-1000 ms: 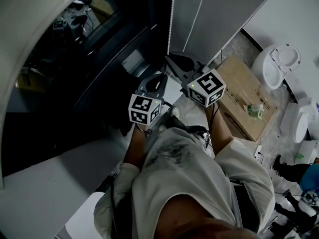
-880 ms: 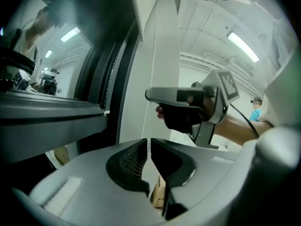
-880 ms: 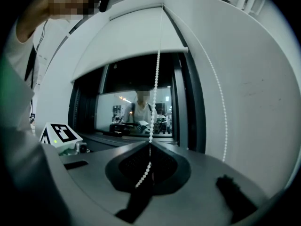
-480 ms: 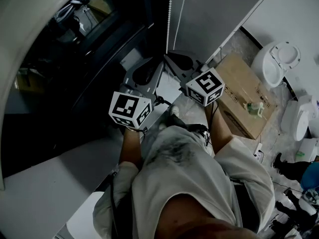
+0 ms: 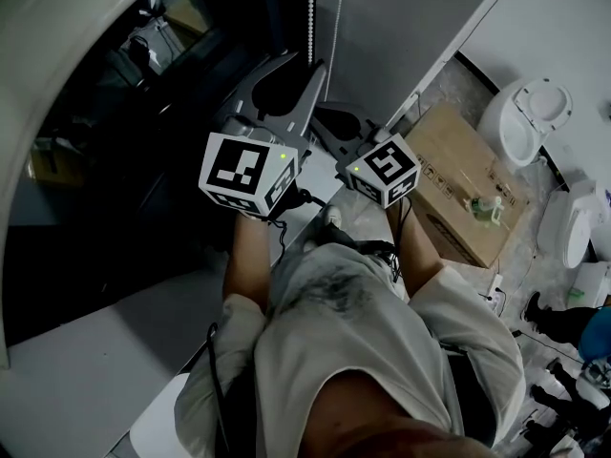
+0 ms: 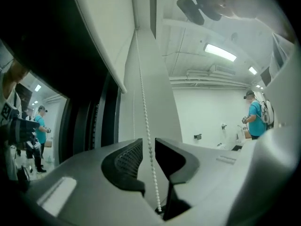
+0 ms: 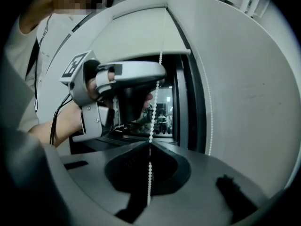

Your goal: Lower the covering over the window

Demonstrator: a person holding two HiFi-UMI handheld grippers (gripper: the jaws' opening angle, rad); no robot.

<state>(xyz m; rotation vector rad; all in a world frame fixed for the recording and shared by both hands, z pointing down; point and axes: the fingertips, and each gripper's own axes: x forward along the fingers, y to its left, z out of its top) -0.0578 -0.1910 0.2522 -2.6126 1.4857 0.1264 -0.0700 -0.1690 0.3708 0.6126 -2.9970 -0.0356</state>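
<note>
Right gripper [image 7: 149, 145]: we are clamping the bead chain [image 7: 154, 102] here, with the jaws closed on it and the beads pinched at the tips.
Left gripper [image 6: 148, 142]: its jaws are standing apart, having just been opening. The chain is running through the gap with neither pad pressing on it.
Deciding relation: the chain is hanging straight up and down, and we are holding the left gripper above the right on the same strand. The strand is already lying between the left jaws, so we judge that the next grip needs only a squeeze, with no sideways reach.
Second strand [image 7: 209, 107]: it is hanging further off beside the wall, apart from both grippers.
Roller blind [image 7: 136, 32]: its bottom rail [image 7: 175, 52] is sitting high across the window [image 7: 164, 112], which probably leaves most of the dark glass uncovered, though the wide lens is bending things.
What each view is giving us: the left gripper view alone is showing the free gap around the beads. The right gripper view alone is showing the left gripper overhead and the rail. The head view is showing both marker cubes, but its chain is fading into the dark.
</note>
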